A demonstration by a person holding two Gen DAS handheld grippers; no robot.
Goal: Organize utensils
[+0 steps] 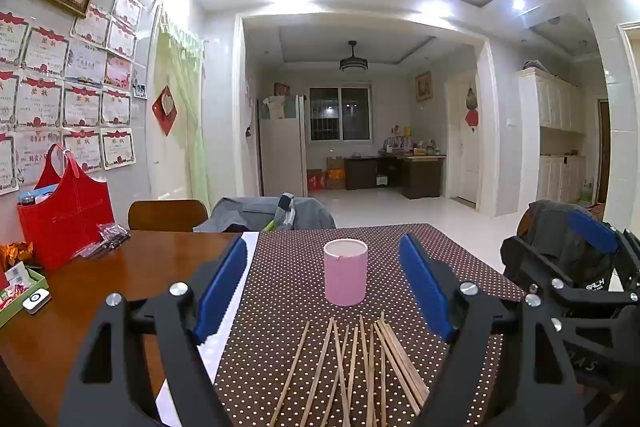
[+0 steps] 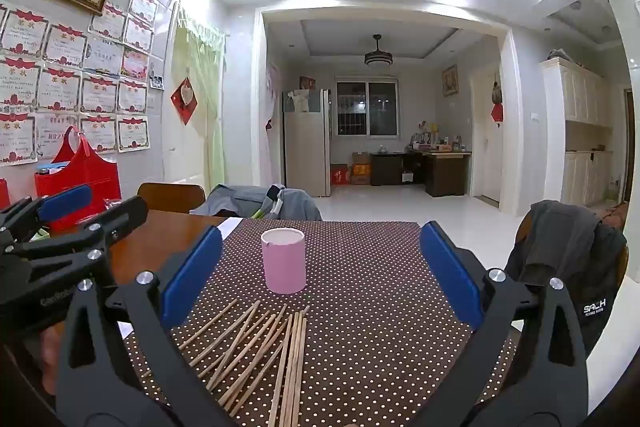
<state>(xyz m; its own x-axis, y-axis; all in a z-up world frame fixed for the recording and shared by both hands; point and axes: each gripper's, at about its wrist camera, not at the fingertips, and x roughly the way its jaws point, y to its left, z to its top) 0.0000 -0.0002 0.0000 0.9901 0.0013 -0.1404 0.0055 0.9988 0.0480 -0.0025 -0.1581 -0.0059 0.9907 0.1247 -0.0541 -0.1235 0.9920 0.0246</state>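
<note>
The chopsticks (image 2: 260, 355) lie loose and fanned on the dotted cloth (image 2: 380, 287), toward the near edge of the table (image 1: 100, 287), some crossing each other and a few packed side by side on the right of the pile. The pink cup (image 2: 283, 261) stands upright just beyond them, nearer the cloth's middle, mouth up and apparently empty.

The left gripper (image 1: 324, 291) and right gripper (image 2: 320, 275) both hover above the pile with jaws spread wide and nothing between them.

The step in hand looks like the first pick. It would go best by taking a stick that lies apart from the rest, at mid-length, so it stays balanced. Tilt it upright before lowering it into the cup, since the light cup could tip if nudged.

Readable writing: "SACH" on the dark jacket (image 2: 568, 259) over the right chair, and "GenRobo…" on the left gripper's body, cut off.
</note>
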